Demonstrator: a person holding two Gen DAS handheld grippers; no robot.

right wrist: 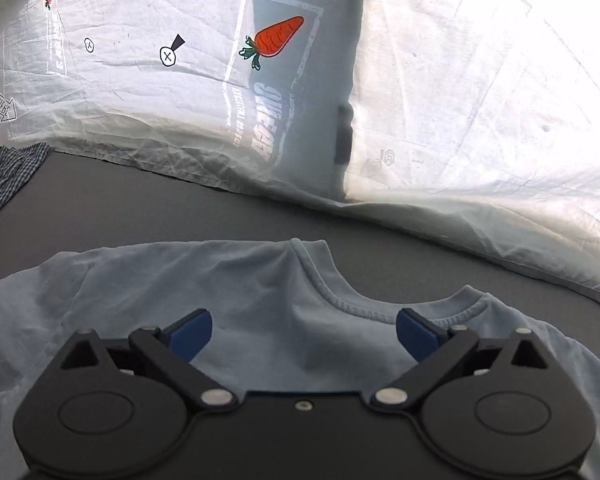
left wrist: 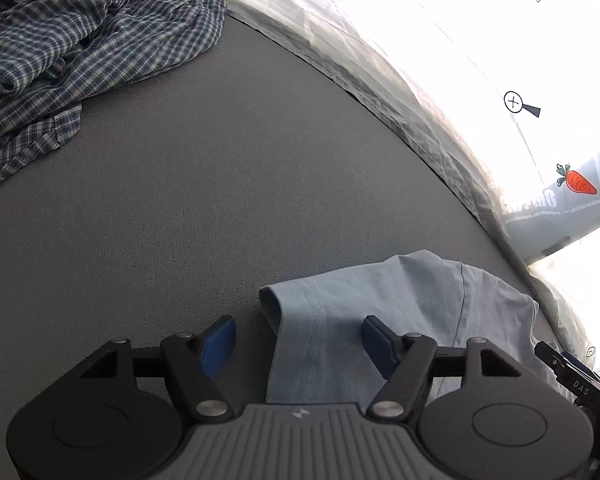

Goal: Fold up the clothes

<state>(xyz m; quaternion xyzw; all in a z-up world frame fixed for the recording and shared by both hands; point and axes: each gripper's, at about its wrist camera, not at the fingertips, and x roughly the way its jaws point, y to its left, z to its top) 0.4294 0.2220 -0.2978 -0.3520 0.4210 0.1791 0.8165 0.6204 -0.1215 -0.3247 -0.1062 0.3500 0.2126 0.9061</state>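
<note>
Crumpled plaid shirt (left wrist: 80, 40) (left view); T-shirt collar (right wrist: 364, 304) rightward.

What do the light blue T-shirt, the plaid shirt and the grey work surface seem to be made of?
Light blue T-shirt: soft knit, probably cotton jersey, matte; ribbed collar and stitched sleeve hem show.
Plaid shirt: thin woven fabric, blue and white check, heavily crumpled; likely cotton, fibre uncertain.
Grey work surface: matte with a fine textured grain, like felt or a low-pile mat; which one cannot be told.

Soft cotton T-shirt (right wrist: 260, 280), matt felt-like tabletop (left wrist: 220, 180)
</note>
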